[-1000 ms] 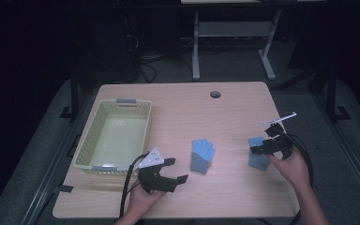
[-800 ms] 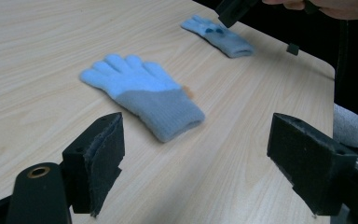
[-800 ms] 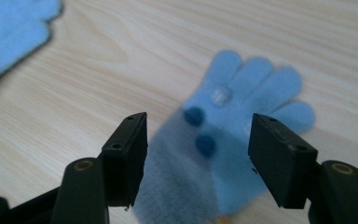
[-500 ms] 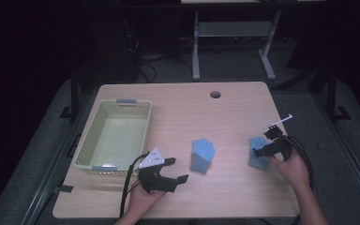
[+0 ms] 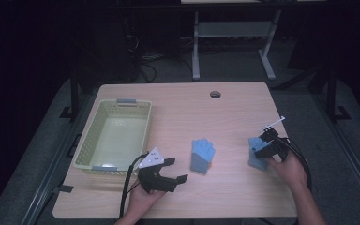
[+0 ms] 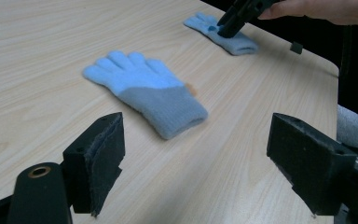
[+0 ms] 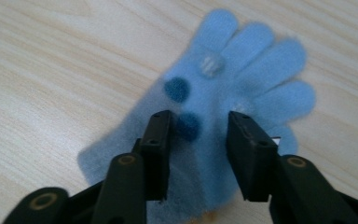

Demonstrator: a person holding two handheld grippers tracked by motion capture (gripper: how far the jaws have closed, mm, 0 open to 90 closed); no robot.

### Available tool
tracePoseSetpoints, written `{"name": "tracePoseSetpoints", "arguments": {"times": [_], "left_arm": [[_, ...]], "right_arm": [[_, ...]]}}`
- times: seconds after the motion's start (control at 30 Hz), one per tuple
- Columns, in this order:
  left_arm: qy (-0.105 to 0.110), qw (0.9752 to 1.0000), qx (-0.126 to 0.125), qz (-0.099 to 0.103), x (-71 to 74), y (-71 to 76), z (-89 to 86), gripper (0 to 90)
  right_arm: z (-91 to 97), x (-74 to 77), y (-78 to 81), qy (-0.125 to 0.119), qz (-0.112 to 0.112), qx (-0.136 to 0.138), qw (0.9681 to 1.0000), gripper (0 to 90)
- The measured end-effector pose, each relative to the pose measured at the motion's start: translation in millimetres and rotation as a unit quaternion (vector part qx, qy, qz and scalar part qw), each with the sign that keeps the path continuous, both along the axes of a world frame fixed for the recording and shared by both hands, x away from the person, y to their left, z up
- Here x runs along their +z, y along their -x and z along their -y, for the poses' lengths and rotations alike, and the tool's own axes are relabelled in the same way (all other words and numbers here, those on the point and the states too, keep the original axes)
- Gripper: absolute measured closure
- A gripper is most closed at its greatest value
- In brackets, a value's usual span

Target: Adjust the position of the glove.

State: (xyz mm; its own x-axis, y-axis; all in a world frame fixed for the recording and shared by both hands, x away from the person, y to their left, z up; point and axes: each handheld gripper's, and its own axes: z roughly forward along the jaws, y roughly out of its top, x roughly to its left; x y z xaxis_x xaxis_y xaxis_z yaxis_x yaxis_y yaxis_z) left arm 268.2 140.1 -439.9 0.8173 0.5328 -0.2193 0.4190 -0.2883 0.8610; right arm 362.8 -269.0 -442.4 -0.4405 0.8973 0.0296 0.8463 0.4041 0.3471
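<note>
Over the last second, only a small creep of the right gripper toward the left edge of the counter and down, onto the blue glove lying near the right edge. From the right gripper view, jaws about half open, straddling the palm of that blue glove with its dark round dots between them, tips at or just above the knit; no telling whether touching, and nothing pinched yet. No change for the left gripper, parked near the front edge just right of the basket, jaws spread wide and empty, aimed at the second glove. Same for that second glove, flat around the middle of the counter's front half, fingers toward the far edge, well apart from its twin. Reads as the last bit of an approach: lined up over the first glove, ready for closing and lifting. Probably bound for the basket, empty at the left edge, though only a guess. Worth watching for a pinch too shallow on thin knit, or for dragging the glove along the wood instead of raising it.
</note>
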Motion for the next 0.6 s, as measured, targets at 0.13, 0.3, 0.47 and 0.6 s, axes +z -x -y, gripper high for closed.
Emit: {"name": "tracePoseSetpoints", "arguments": {"times": [0.13, 0.3, 0.47, 0.6], "left_arm": [[0.004, 1.0000, 0.003, 0.002, 1.9, -0.4, -2.0, 19.0], [0.001, 1.0000, 0.002, -0.002, 0.6, -0.9, -2.0, 19.1], [0.003, 1.0000, 0.002, 0.003, 2.2, -0.2, -2.1, 19.3], [0.011, 0.9999, 0.003, -0.008, 0.9, -1.1, -2.6, 19.3]], "right_arm": [[-1.2, 1.0, -1.1, -0.001, -0.004, 0.006, 1.0000, 72.5], [2.1, 1.5, -2.2, -0.016, -0.011, -0.002, 0.9998, 78.5], [3.1, 6.6, 1.6, -0.028, -0.009, -0.002, 0.9996, 80.9], [1.9, 17.6, 5.3, -0.039, 0.001, -0.005, 0.9992, 81.0]]}}
